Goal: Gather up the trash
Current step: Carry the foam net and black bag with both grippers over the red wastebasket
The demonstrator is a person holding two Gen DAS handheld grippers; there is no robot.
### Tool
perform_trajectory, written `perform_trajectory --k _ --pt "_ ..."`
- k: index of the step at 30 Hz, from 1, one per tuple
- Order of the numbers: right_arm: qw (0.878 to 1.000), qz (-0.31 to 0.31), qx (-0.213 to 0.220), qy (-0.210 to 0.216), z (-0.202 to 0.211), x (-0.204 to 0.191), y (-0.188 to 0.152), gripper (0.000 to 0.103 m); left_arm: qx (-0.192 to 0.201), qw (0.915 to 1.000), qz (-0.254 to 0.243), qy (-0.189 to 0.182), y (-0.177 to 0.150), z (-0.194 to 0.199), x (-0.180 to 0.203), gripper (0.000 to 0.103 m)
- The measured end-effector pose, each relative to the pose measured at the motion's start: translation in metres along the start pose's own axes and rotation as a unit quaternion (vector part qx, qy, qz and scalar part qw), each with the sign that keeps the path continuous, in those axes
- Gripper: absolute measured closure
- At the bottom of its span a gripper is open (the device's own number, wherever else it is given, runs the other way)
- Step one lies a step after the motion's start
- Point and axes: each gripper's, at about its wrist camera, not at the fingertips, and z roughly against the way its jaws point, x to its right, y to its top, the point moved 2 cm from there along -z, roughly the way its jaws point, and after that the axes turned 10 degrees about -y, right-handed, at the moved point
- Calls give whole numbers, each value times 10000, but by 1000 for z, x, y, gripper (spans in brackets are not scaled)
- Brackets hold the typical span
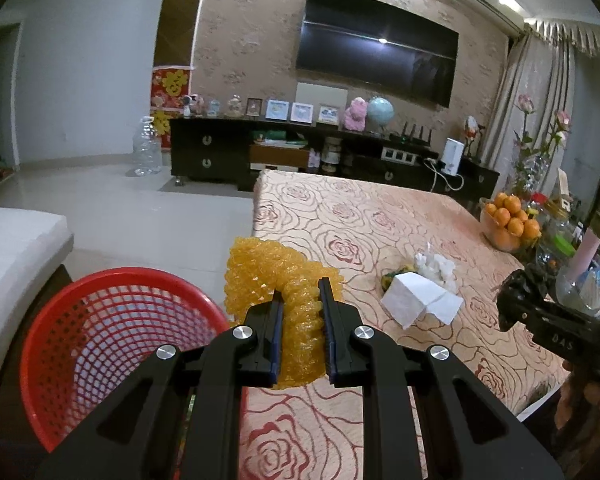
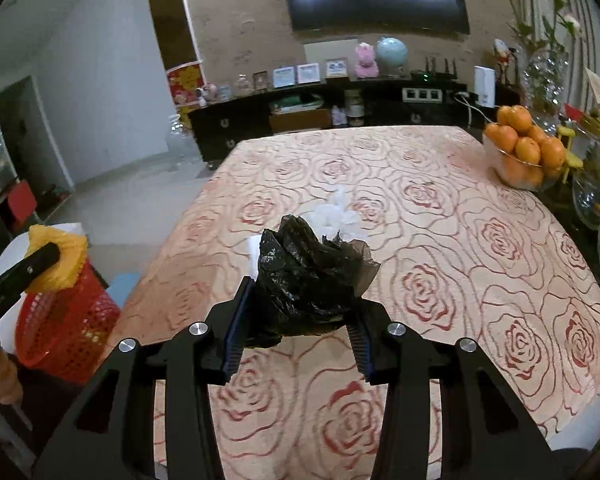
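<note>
L gripper (image 1: 302, 300) clamped on yellow foam net (image 1: 268, 280), lifted clear of tablecloth (image 1: 340, 208); your red basket (image 1: 112, 340) at 8 o'clock, prob drop target; R gripper (image 2: 300, 300) pinching black plastic bag (image 2: 312, 272); tissue (image 1: 420, 300) left at 2 o'clock.

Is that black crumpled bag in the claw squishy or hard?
Probably squishy: the black bag looks thin and crinkled, bunched between the right claw. It is likely very light, since a loose flap sticks out sideways. It may spring open once released.
</note>
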Motion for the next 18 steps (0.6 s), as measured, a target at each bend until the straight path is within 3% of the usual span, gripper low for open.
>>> perform_trajectory --k 18 --pt "9972 636 101 374 19 -74 2 60 239 9970 384 627 11 48 -58 88"
